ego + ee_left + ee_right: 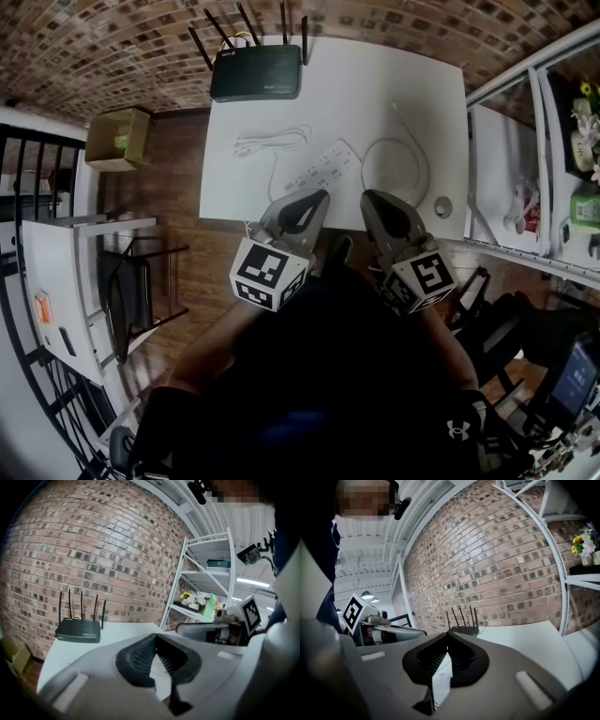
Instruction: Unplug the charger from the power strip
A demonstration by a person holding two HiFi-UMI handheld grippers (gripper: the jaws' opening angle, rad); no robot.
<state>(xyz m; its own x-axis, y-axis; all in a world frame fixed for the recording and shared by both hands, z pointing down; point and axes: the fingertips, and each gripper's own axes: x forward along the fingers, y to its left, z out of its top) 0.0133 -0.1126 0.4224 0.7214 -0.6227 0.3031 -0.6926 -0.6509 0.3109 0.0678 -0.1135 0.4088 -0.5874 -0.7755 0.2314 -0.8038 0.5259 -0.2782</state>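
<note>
Honestly hard to place along the task. Slantwise near the middle of the white table (pixel 375 75): power strip (pixel 326 167), long, flat, hard white plastic with a row of sockets, just beyond both gripper tips. Too small in the head view to tell whether a charger sits in any socket or lies free of it. Just left of the strip, a thin white cable (pixel 270 142) in a loose flat coil. On the right, a second thin lead (pixel 403 155) in a wide slack loop, one end running toward the strip, the join unreadable. Fits equally a charger seated and waiting for a pull, or one already out with its lead beside the strip.

Over the near table edge, side by side and aimed at the strip: left gripper (pixel 322 194) and right gripper (pixel 368 195), touching nothing. Both pinched fully together, ribbed black rubbery pads meeting at the tips, nothing between. Smooth grey moulded shells behind the pads.

At the far edge, a matt black router (pixel 256 72), boxy, with thin upright aerials, backed by rough brick.
</note>
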